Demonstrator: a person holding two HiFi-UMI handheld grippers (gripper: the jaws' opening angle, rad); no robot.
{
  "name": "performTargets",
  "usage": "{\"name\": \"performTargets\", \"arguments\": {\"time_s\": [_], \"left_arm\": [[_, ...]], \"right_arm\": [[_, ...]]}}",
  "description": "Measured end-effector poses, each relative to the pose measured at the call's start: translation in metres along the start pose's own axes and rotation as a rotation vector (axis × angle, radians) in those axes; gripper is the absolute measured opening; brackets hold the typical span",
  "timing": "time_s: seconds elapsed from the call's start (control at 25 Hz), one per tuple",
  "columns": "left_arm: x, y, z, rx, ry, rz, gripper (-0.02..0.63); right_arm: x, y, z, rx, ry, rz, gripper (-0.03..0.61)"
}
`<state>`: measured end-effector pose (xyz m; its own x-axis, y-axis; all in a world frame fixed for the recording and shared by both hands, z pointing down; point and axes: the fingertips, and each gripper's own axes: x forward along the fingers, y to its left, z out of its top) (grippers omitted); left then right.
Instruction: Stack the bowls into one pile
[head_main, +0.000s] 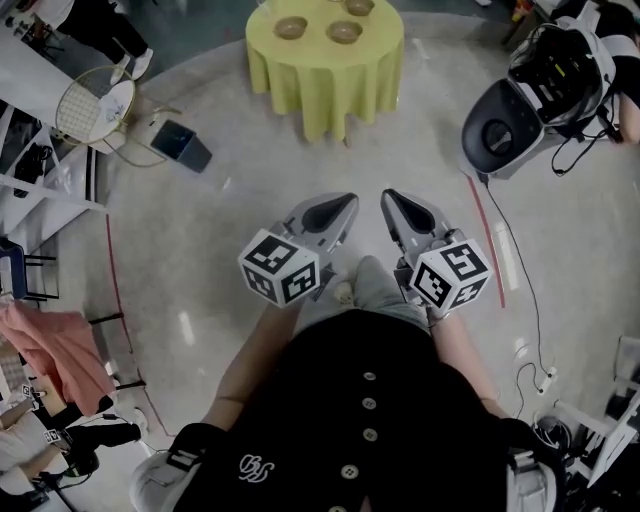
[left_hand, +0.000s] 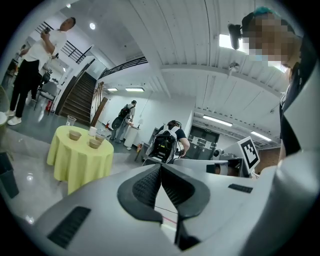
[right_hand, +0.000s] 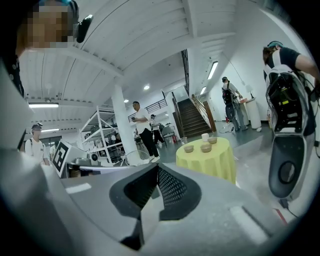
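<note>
The left hand-held gripper (head_main: 346, 204) and right hand-held gripper (head_main: 389, 199) are pointing forward, clenched and empty, because the three bowls (head_main: 345, 32) are sitting unstacked on the yellow counter (head_main: 320, 80), well ahead. Stacking is likely waiting on an approach

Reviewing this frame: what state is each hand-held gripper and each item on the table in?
Left hand-held gripper: shut, empty.
Right hand-held gripper: shut, empty.
Three bowls: upright, apart, not stacked.
White cup: upright.
Table: draped in yellow cloth.
</note>
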<state>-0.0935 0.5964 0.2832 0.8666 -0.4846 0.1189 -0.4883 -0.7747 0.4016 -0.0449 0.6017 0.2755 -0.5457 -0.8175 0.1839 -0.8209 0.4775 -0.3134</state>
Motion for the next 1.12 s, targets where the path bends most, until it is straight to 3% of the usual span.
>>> {"name": "performTargets", "arguments": {"time_s": [0.32, 1.12], "left_arm": [[0.026, 0.046, 0.017, -0.011, -0.016, 0.022, 0.012], [0.205, 0.189, 0.113, -0.026, -0.028, 0.096, 0.012]], "right_arm": [[0.046, -0.025, 0.011, -0.022, 0.012, 0.021, 0.005], [0.200, -0.206, 0.105, -0.042, 0.053, 0.091, 0.005]]}}
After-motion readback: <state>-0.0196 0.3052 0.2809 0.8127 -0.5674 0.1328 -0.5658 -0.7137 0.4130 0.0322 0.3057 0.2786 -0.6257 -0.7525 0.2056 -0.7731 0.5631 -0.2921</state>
